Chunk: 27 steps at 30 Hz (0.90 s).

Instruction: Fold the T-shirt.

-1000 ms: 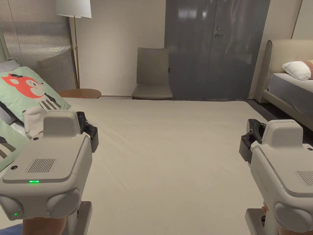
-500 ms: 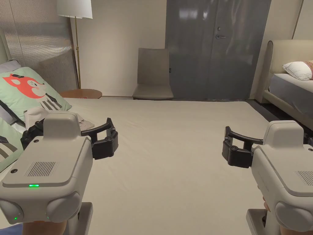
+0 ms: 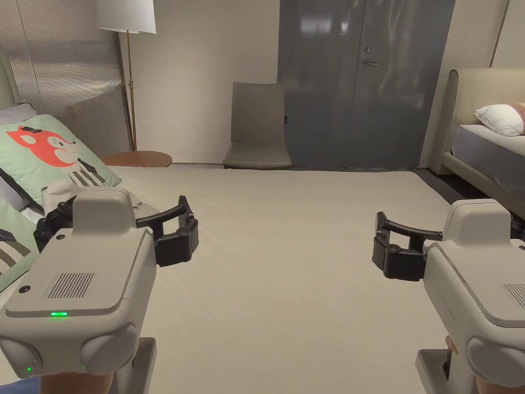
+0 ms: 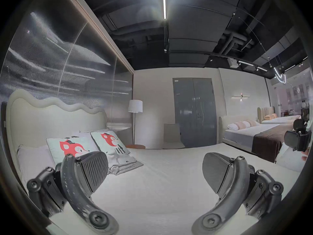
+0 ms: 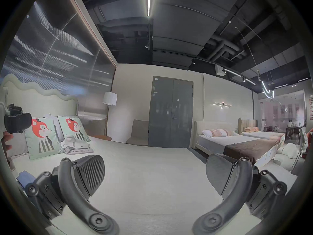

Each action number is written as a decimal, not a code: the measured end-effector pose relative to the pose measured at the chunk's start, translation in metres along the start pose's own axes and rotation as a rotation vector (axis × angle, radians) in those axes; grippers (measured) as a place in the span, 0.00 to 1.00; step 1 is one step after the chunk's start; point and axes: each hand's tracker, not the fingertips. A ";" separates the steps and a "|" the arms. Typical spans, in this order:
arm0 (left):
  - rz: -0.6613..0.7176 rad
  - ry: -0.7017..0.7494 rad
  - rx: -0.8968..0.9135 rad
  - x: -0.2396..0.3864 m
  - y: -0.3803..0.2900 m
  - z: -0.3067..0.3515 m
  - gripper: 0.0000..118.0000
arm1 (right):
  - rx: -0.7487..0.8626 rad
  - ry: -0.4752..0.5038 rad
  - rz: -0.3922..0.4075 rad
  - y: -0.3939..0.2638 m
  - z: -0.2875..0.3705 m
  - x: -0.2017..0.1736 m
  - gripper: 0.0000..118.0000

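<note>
Black tongs, left (image 4: 155,176) and right (image 5: 155,175), level above beige bed (image 3: 287,246), both agape, empty.

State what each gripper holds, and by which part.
Nothing. The left gripper and right gripper are open above the bed, jaws wide apart.

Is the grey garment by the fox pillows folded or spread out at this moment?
Folded. The grey garment lies as a compact layered stack against a fox pillow on the bed; no sleeves spread.

Both claws, left (image 3: 115,231) and right (image 3: 451,249), now spread wide, formerly closed.
</note>
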 end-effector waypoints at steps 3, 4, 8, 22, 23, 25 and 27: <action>0.004 0.014 0.016 0.001 -0.001 0.001 0.94 | 0.011 0.004 0.007 0.000 0.002 -0.001 0.99; 0.004 0.017 0.018 0.001 -0.001 0.002 0.94 | 0.012 0.004 0.009 0.001 0.002 -0.001 0.99; 0.009 0.019 0.022 0.000 0.000 0.003 0.94 | 0.014 0.004 0.002 0.001 0.002 -0.001 0.99; 0.014 0.016 0.025 0.000 0.002 0.006 0.94 | 0.008 -0.002 0.006 0.002 0.002 -0.007 1.00; 0.012 0.016 0.023 0.000 0.002 0.006 0.94 | 0.009 0.016 -0.034 0.002 0.002 -0.005 1.00; 0.008 0.014 0.021 -0.001 0.003 0.007 0.94 | 0.013 0.020 -0.046 0.003 0.003 -0.001 1.00; 0.006 0.015 0.023 -0.001 0.003 0.007 0.94 | 0.012 0.024 -0.028 0.004 0.003 -0.002 1.00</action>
